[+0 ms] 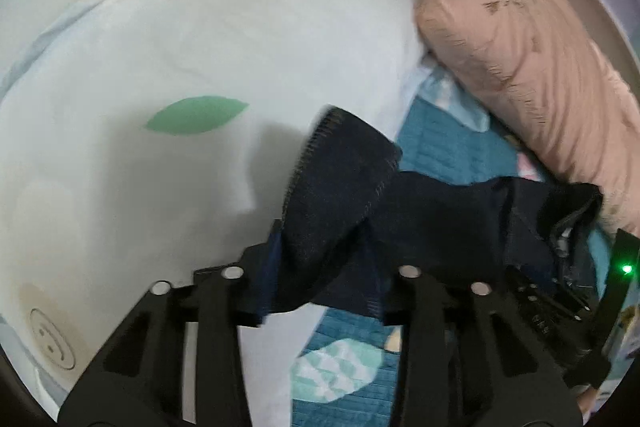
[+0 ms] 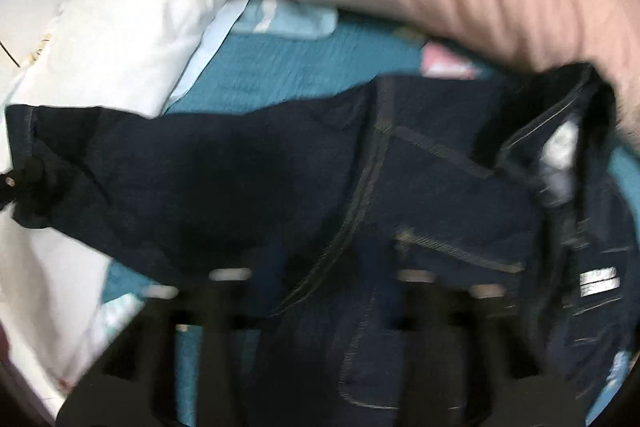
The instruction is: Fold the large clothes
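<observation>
Dark blue jeans [image 1: 344, 179] lie on the bed, with a hemmed leg end raised over the white pillow. My left gripper [image 1: 324, 279] is shut on that leg end, and the denim bunches between its black fingers [image 1: 416, 291]. In the blurred right wrist view the jeans [image 2: 240, 167] stretch across the frame, with the waistband and a label [image 2: 560, 147] at the right. My right gripper [image 2: 320, 287] is closed on the seat part near the seam, and denim fills the gap between its fingers. The left gripper [image 2: 18, 183] shows at that view's left edge, holding the leg.
A large white pillow [image 1: 200, 47] with a green leaf print lies left of the jeans. A rolled pink quilt [image 1: 520, 47] lies along the far right. The teal patterned bedspread [image 1: 440, 147] shows between them. The other gripper's body with a green light [image 1: 624, 269] sits at the right edge.
</observation>
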Tool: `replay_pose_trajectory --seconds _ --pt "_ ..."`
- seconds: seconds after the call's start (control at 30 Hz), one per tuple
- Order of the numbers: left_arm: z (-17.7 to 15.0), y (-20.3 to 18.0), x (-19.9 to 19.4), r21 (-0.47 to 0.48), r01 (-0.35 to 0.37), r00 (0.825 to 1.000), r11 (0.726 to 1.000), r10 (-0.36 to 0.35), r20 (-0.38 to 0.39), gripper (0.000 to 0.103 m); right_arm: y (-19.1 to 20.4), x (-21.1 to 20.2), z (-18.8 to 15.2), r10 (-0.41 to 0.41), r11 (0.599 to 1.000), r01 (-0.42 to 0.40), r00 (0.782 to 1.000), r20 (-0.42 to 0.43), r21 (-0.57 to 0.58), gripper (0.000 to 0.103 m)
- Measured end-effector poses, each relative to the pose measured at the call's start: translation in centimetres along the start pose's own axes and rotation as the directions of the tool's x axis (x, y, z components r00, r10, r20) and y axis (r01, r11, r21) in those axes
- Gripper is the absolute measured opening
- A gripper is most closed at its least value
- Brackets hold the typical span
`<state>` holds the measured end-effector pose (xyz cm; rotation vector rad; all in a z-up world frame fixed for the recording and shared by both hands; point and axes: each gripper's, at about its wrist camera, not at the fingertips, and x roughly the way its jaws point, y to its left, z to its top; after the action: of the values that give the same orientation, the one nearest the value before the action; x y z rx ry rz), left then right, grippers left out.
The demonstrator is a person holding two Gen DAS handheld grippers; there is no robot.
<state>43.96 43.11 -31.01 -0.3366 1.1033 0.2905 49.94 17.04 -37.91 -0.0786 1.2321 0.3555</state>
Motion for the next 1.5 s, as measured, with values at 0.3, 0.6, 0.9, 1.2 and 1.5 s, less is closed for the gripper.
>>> replay_pose_trajectory --seconds 0.3,0.6,0.9,1.2,1.5 --pt "-0.6 0.3 -1.5 0.000 0.054 0.998 0.999 -0.054 0.018 0.018 -0.7 3.8 -0.5 0.089 0.995 -0.083 0.990 -0.110 0.053 0.000" --pt "-0.2 -1.0 -3.9 -0.012 0.046 0.999 0.999 -0.046 -0.003 0.018 -0.8 5.5 -0.6 0.117 0.991 -0.108 0.988 -0.103 0.083 0.000" --pt "-1.1 -6.8 -5.4 0.068 -0.014 1.000 0.998 0.015 -0.017 0.018 -3.5 0.6 -0.1 0.215 0.966 -0.204 0.975 -0.058 0.157 0.000" --pt "-3.3 -15.7 -6.4 0.156 0.020 0.998 0.988 -0.012 -0.054 0.017 -10.8 -7.4 -1.9 0.176 0.960 -0.182 0.983 0.049 0.213 0.000" --pt "-7.1 -28.6 -6.6 0.277 0.106 0.991 0.955 -0.079 -0.106 0.017 -20.7 -12.8 -5.8 0.076 0.941 -0.106 0.992 0.103 0.322 0.000"
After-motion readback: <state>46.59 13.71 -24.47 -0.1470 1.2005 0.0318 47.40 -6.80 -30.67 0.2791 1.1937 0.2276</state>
